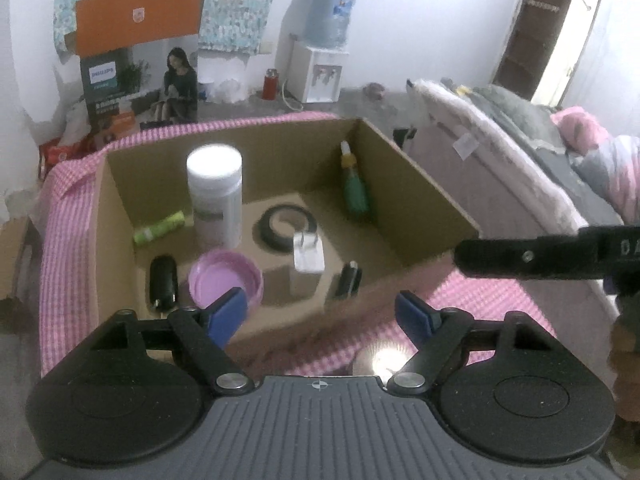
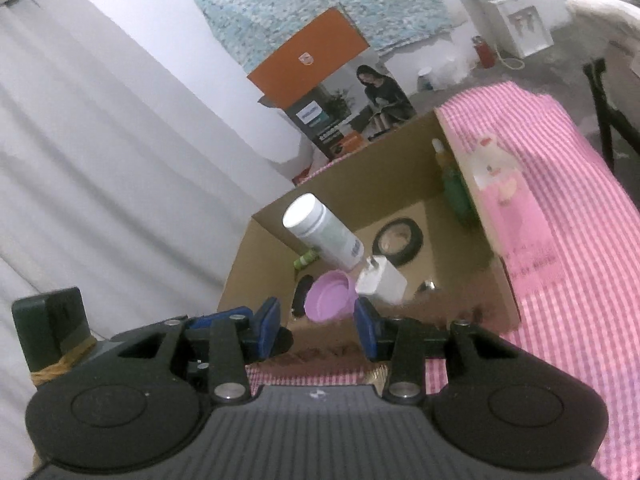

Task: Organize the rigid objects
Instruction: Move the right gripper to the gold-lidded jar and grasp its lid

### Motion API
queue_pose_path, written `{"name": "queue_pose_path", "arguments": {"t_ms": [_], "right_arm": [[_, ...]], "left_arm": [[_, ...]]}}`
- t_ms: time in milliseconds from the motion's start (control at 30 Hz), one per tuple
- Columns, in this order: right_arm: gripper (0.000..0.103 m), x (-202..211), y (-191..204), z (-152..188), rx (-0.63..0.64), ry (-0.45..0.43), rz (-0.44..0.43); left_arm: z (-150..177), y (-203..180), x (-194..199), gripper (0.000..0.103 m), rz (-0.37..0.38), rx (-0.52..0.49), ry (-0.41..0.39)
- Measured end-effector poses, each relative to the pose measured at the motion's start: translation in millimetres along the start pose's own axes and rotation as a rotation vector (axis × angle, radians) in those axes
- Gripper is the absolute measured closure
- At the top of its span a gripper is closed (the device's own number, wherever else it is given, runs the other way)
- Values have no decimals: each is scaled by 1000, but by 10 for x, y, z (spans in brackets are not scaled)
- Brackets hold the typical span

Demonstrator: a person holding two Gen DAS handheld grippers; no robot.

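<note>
Cardboard box (image 1: 420, 184) at frame centre already holds the white bottle (image 1: 215, 196), purple lid (image 1: 224, 280) and white charger (image 1: 307, 252). Both the left gripper (image 1: 320, 316) and right gripper (image 2: 316, 332) have their fingers spread, empty. These look light, stiff, smooth; grip the bottle mid-body.

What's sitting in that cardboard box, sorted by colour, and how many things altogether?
White: 2, tall bottle, charger plug
Green: 2, small tube, dropper bottle
Black: 3, ring, oval item, small item
Purple: 1, lid
Total: 8
</note>
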State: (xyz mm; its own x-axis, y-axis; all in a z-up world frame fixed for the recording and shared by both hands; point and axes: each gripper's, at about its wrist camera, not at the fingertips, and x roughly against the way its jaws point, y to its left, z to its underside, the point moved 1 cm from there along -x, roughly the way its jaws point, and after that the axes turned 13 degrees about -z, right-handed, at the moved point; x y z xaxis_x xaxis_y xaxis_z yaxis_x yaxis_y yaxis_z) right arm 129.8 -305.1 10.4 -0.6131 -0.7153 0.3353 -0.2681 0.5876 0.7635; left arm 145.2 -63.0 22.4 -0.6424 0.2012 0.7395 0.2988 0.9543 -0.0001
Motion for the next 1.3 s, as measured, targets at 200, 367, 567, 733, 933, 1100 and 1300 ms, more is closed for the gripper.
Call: {"name": "queue_pose_path", "arguments": {"t_ms": [200, 367, 567, 733, 933, 1100, 1300], "right_arm": [[60, 234, -177, 298, -67, -13, 18], [60, 364, -334, 491, -102, -12, 48], [60, 424, -527, 689, -171, -17, 43], [60, 423, -634, 865, -207, 9, 48], [59, 364, -641, 934, -199, 29, 63], [59, 276, -658, 916, -198, 46, 70], [59, 226, -705, 843, -184, 59, 79]], "left_arm": [[247, -145, 121, 13, -87, -107, -71], [337, -182, 202, 13, -106, -152, -81], [456, -175, 317, 13, -141, -154, -110], [627, -246, 417, 13, -141, -163, -136], [809, -366, 337, 13, -116, -184, -101], [890, -400, 133, 17, -112, -175, -57], [896, -409, -88, 26, -88, -163, -23]]}}
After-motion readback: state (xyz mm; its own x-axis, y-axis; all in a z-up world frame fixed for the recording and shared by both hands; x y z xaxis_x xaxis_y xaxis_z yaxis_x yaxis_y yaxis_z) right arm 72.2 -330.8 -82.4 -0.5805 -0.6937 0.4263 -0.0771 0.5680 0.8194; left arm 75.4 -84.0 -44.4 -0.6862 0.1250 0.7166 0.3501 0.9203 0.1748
